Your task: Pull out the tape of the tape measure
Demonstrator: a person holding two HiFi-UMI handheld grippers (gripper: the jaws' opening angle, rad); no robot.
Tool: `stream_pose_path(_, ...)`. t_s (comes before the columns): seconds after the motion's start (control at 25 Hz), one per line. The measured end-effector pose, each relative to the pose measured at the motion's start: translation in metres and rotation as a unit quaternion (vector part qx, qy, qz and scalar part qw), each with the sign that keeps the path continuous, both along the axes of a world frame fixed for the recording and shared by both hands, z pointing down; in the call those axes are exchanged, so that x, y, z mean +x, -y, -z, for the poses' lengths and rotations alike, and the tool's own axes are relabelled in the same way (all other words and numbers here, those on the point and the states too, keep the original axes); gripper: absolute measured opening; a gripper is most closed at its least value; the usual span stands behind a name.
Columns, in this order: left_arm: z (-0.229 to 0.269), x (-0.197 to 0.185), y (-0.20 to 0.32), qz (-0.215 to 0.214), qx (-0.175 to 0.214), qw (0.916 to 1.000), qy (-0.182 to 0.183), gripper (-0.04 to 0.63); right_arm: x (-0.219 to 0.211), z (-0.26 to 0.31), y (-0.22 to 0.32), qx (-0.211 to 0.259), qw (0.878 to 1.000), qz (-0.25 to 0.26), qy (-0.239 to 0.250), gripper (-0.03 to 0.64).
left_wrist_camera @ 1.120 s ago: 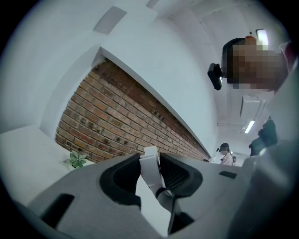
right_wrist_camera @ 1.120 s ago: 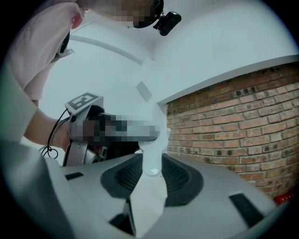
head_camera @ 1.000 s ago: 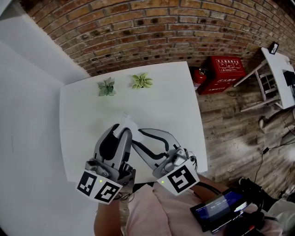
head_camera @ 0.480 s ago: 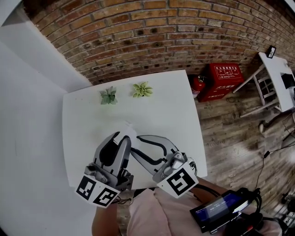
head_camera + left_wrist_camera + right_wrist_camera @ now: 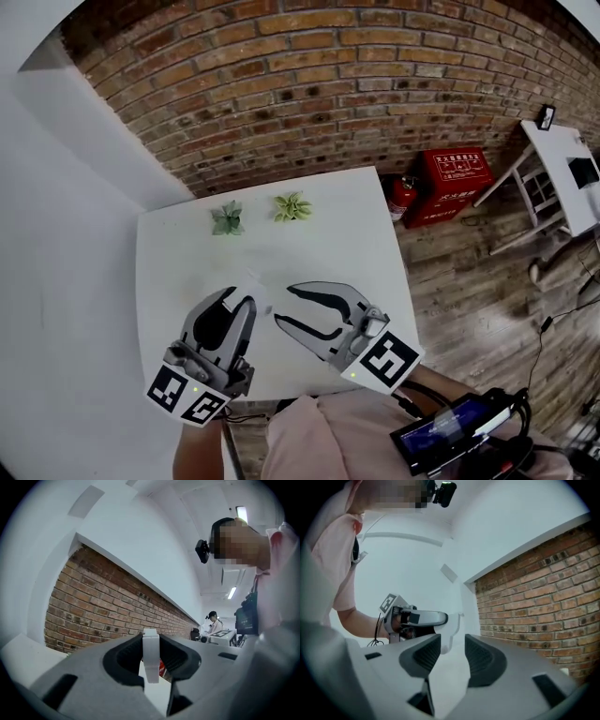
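The left hand-held gripper (image 5: 240,297) has just been closing its jaws. They now clamp a white flat plastic tape measure (image 5: 151,660) edge-on, judged to steady it for the pull. Just beside, the right hand-held gripper (image 5: 453,644) has just been opening and holds nothing. No drawn tape is visible. The white table (image 5: 187,244) lies below.

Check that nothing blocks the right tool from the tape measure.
Nothing visible does. The right tool, jaws just opening and empty, faces the tape measure across open air; the left tool, just closed, grips it.
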State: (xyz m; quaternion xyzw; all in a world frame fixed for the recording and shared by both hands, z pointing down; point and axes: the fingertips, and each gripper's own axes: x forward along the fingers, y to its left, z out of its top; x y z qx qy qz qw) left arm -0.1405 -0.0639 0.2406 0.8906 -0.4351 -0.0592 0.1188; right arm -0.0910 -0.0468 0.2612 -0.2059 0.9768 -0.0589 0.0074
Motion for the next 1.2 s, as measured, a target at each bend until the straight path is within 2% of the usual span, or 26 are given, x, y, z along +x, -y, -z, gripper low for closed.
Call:
stream_pose_path(0.16,-0.003,-0.002,-0.005,-0.020,0.006,0.9995,0.023,0.101,0.006,0.005,-0.001,-0.047,0.999,0.023,0.007,0.162)
stream_pose_path(0.32,-0.013,-0.001,-0.013,-0.040,0.015,0.9977,0.053,0.101,0.015,-0.005,-0.002,-0.071,0.996,0.053,0.007,0.158)
stream_pose_path(0.4,-0.023,0.001,-0.017,-0.052,0.017,0.9962,0.068,0.101,0.016,-0.012,-0.004,-0.104,0.992,0.068,0.013,0.158)
stream_pose_path(0.56,-0.045,0.011,-0.030,-0.085,0.022,0.9907,0.104,0.101,0.014,-0.031,-0.009,-0.177,0.979,0.094,0.023,0.149)
stream_pose_path(0.76,-0.072,0.026,-0.050,-0.122,0.002,0.9832,0.136,0.101,0.011,-0.047,-0.016,-0.240,0.964,0.112,0.023,0.144)
stream_pose_path(0.92,-0.085,0.032,-0.058,-0.146,-0.006,0.9813,0.125,0.101,0.011,-0.065,-0.015,-0.280,0.954,0.106,0.011,0.141)
stream_pose_path(1.0,-0.091,0.033,-0.057,-0.152,-0.005,0.9808,0.122,0.101,0.010,-0.072,-0.015,-0.307,0.945,0.108,0.018,0.140)
stream_pose_path(1.2,-0.101,0.038,-0.061,-0.179,0.019,0.9731,0.144,0.101,0.005,-0.083,-0.020,-0.368,0.920,0.124,0.044,0.134)
